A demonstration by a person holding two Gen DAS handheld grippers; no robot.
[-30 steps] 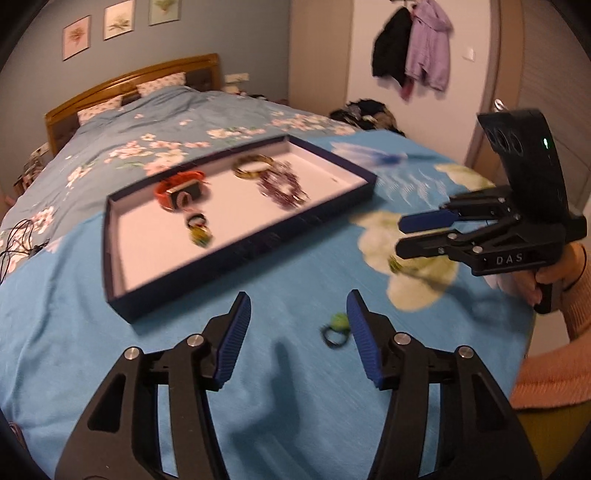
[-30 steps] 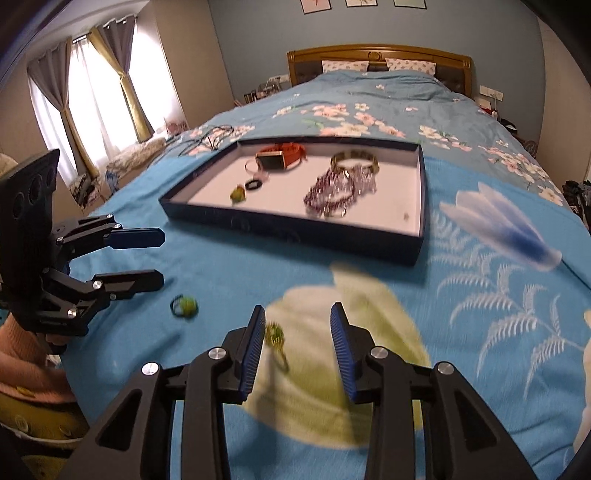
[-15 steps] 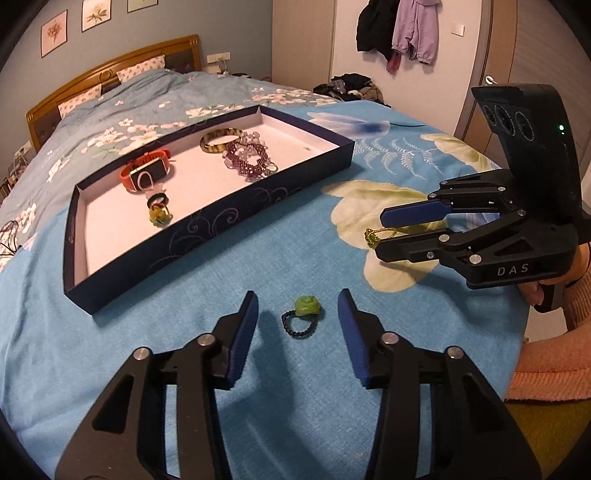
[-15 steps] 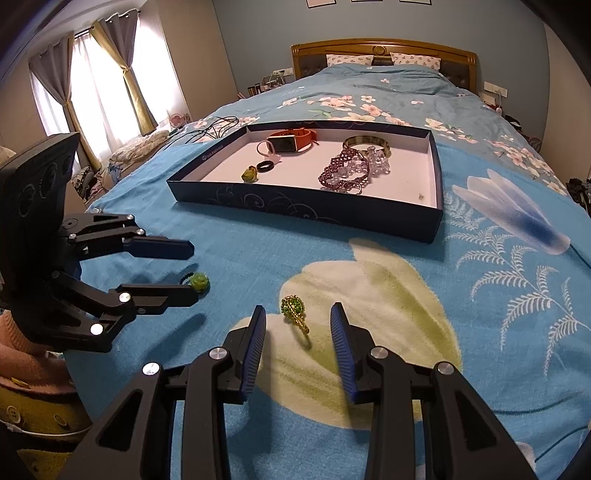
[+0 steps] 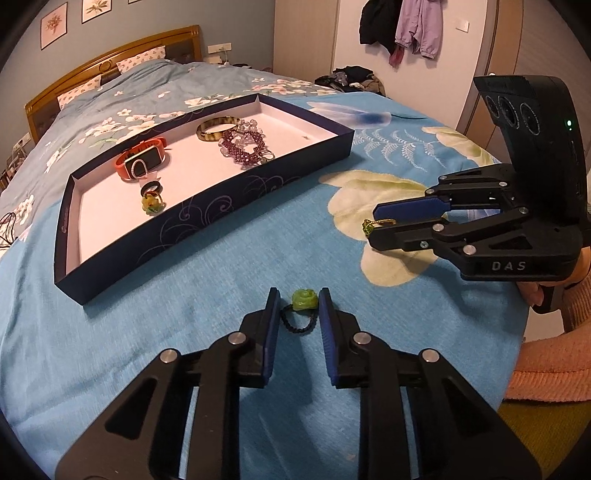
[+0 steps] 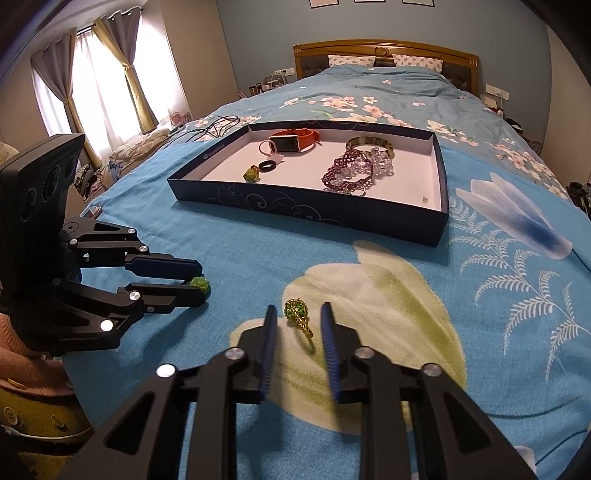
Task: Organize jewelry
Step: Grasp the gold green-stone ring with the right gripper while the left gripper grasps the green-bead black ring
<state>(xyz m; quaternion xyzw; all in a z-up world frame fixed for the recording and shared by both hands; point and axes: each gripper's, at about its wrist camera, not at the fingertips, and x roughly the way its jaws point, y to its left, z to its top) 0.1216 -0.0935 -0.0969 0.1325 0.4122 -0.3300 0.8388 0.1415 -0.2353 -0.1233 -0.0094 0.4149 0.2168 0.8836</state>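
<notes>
A green rose ring with a black beaded band [image 5: 303,302] lies on the blue bedspread between the open fingers of my left gripper [image 5: 298,300]; it also shows in the right wrist view [image 6: 200,283]. A gold ring with a green stone [image 6: 297,314] lies between the open fingers of my right gripper [image 6: 298,311], and also shows in the left wrist view [image 5: 373,225]. Neither ring is clamped. The navy jewelry tray [image 5: 207,221] holds an orange watch [image 5: 142,162], bracelets [image 5: 245,146] and small rings [image 5: 151,195].
The tray [image 6: 306,212] lies on the bed beyond both grippers. The headboard [image 6: 384,50] is at the far end. Cables [image 6: 214,127] lie at the bed's left edge. Clothes hang on the wall [image 5: 400,29].
Both grippers have moved forward and down over their rings. Each ring now lies between the fingers, and both pairs of fingers have narrowed.
</notes>
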